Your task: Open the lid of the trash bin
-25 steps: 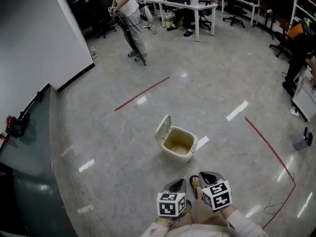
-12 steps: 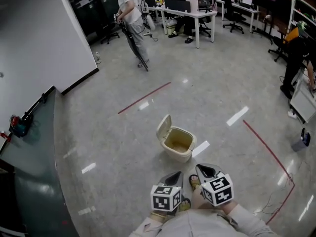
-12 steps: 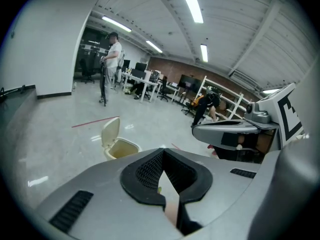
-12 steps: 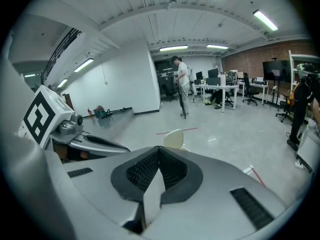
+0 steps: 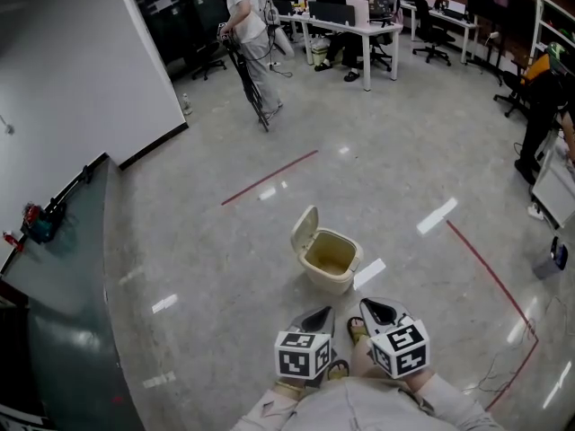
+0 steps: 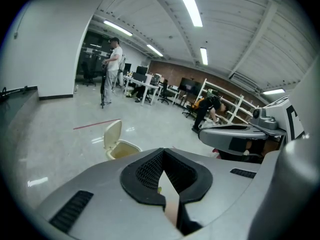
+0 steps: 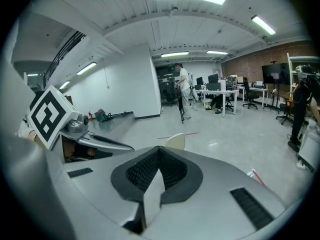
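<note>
Left gripper [image 5: 316, 318]: we are holding it low and close to our body. Its jaws are pressing together on nothing, and its own view is showing the pads meeting at the tip.
Lid [image 5: 305, 230]: it is standing tilted up and back on the left side of the bin, touching neither gripper.
Trash bin [image 5: 331, 263]: it is sitting on the floor [image 5: 225, 268] just ahead of both grippers, apart from them, and its cream inside is showing open to the head view.
Right gripper [image 5: 377, 311]: we are holding it beside the left one, pointing towards the bin. Its jaws are likewise closing on each other with nothing between them.
Step in hand: we are judging the opening itself as done, since the lid is up. The grippers are hanging back from the bin and not working on it.
Next move: we are seeing nothing more that the lid calls for. Any further move is asking only that we keep both grippers clear of the raised lid, so a nudge is not tipping it shut.
Hard to make out, left: the hinge is lying behind the lid, and we cannot tell how firmly the lid is propping itself.
Hard to make out, middle: the bottom of the bin is too small for us to tell whether anything is lying in it.
Hard to make out, right: in the right gripper view only the lid's top edge is peeking over the jaws, and the bin's body is hiding behind them.
</note>
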Tool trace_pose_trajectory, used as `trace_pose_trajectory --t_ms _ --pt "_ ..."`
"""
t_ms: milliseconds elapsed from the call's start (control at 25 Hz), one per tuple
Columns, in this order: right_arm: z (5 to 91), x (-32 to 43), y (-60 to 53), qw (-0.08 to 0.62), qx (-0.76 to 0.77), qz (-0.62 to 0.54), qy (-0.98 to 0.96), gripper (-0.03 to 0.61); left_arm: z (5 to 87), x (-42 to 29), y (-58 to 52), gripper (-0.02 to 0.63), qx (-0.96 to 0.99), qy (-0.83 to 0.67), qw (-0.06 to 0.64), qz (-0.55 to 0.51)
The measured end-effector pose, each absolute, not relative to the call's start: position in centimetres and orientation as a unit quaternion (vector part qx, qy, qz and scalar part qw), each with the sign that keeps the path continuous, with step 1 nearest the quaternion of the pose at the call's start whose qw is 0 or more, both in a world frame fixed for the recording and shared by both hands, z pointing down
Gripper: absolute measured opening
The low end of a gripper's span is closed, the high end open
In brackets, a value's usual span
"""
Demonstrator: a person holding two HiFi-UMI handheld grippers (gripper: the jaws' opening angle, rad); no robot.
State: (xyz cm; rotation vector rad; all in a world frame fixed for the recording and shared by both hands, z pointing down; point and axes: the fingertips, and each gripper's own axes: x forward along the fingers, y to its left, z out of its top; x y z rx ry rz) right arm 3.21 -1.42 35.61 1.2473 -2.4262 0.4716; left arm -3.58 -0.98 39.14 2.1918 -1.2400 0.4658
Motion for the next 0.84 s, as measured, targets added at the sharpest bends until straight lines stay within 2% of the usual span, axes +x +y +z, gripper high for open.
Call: trace_pose_trajectory --t_ms 840 --pt "35.7 1.3 -2.4 0.199 0.431 0.163 -0.865 0.005 39.2 -5.3 -2.3 0.003 0.818 -0.466 0.291 0.168"
